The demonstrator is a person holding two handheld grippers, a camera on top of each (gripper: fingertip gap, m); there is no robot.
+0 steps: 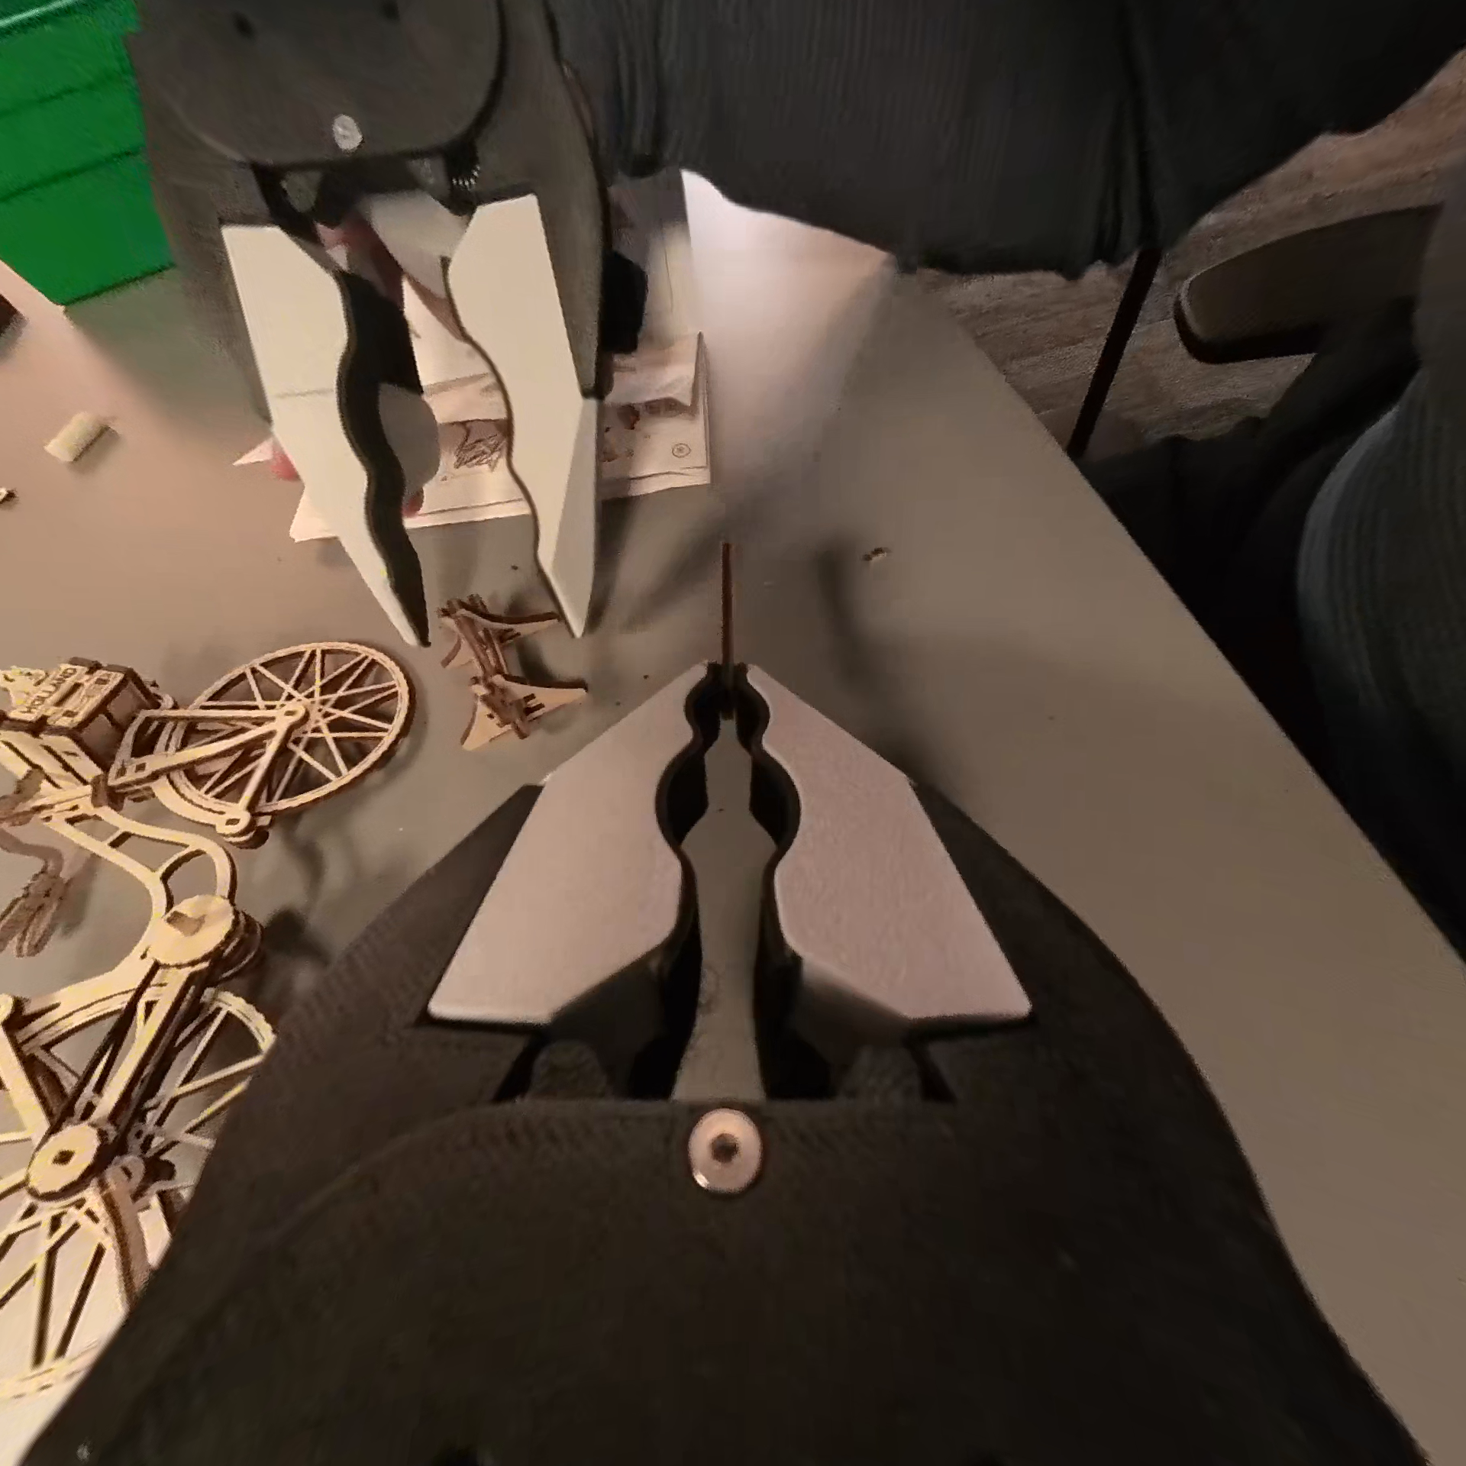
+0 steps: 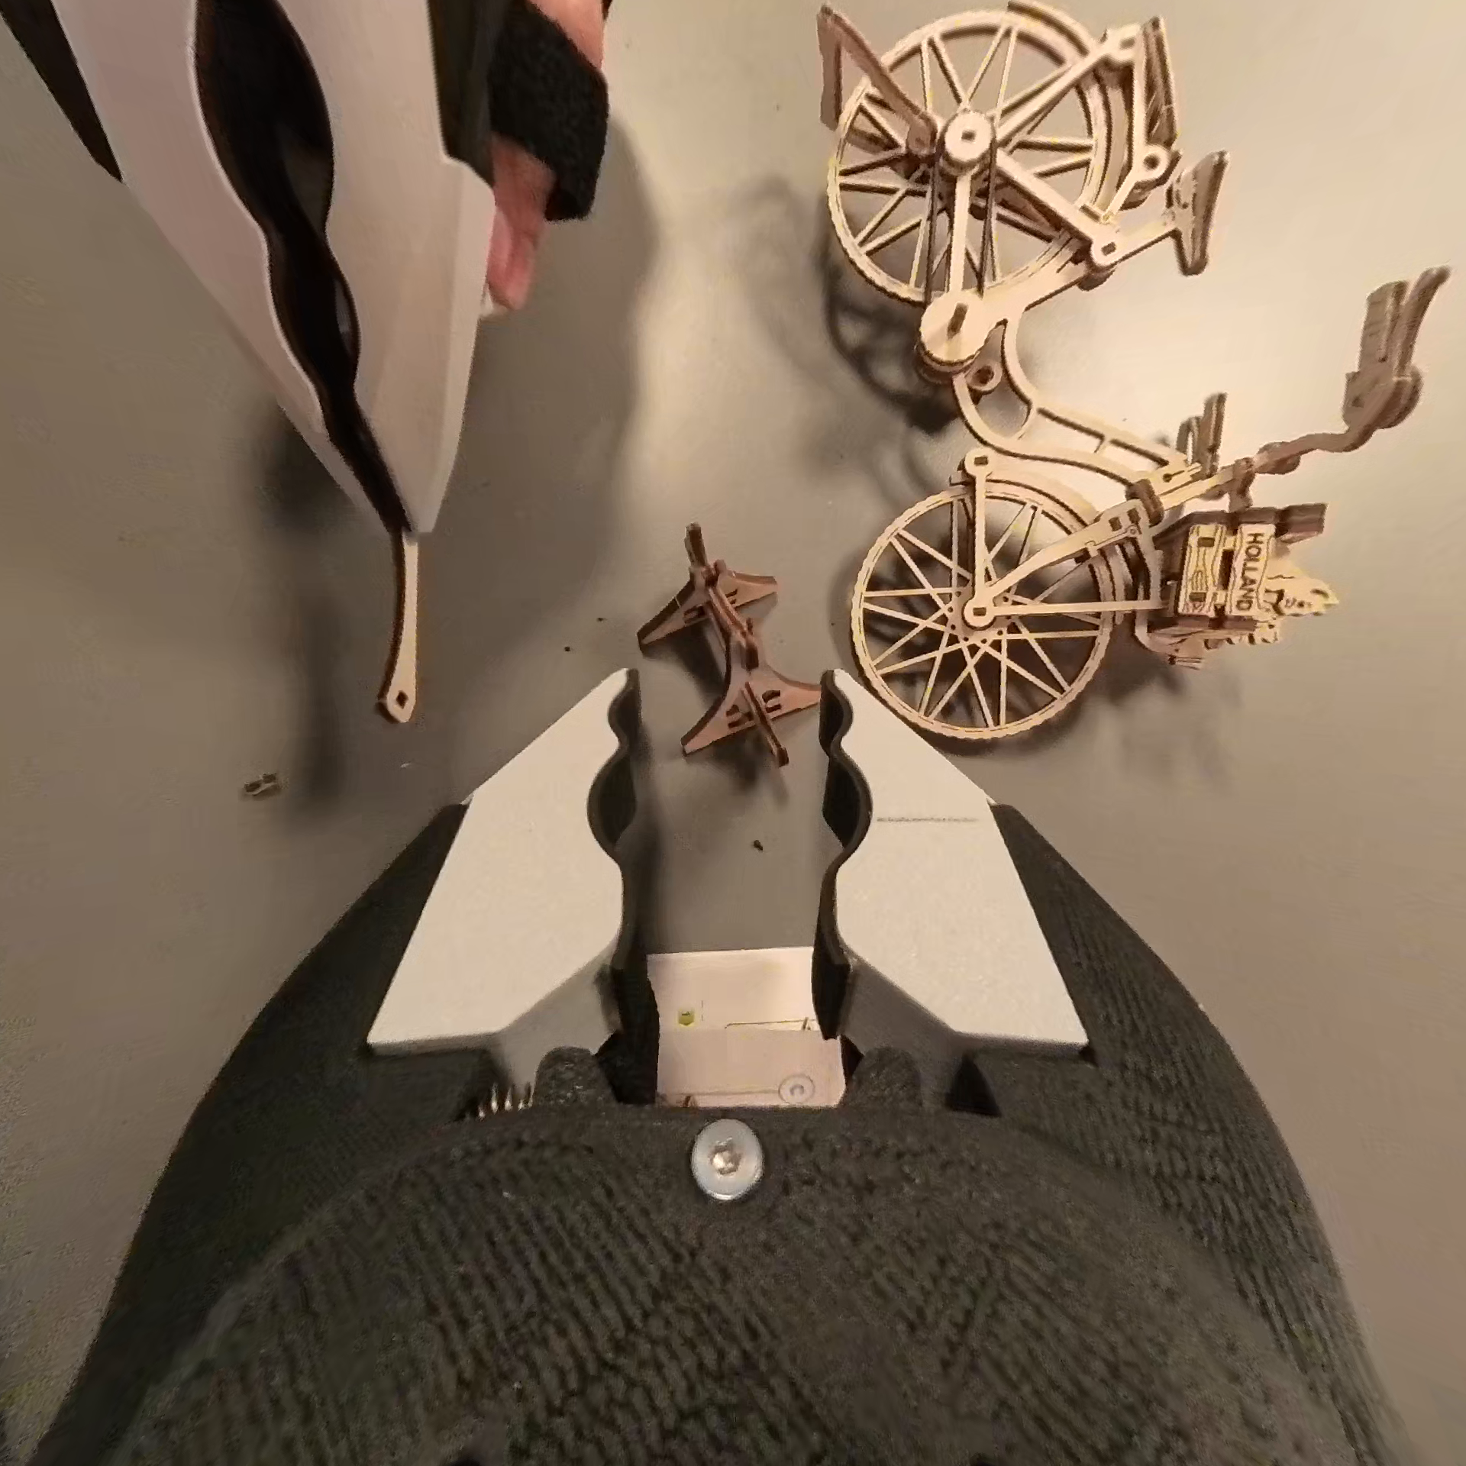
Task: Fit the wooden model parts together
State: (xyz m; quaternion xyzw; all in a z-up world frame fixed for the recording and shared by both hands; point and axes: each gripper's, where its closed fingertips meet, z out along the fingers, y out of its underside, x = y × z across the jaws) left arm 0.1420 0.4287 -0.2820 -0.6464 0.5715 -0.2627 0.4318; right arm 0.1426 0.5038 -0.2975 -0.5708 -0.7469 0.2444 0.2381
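Note:
My left gripper (image 1: 724, 674) is shut on a thin pale wooden strip (image 1: 726, 603), seen edge-on and sticking out past the tips. In the right wrist view this gripper (image 2: 406, 530) is at the upper left, holding the strip (image 2: 404, 627) above the table. My right gripper (image 2: 730, 686) is open and empty, its tips either side of a small dark wooden cross-shaped stand (image 2: 746, 702) lying on the table. In the left wrist view the right gripper (image 1: 500, 631) hovers just above that stand (image 1: 508, 690). A wooden model bicycle (image 2: 1031, 476) lies on its side beside the stand.
The bicycle (image 1: 198, 761) fills the left of the grey table (image 1: 912, 714). A printed paper sheet (image 1: 658, 444) lies beyond the right gripper, a green box (image 1: 71, 143) stands far left. Small wood scraps (image 2: 262, 785) lie about. The table edge runs along the right, with a person's clothing beyond.

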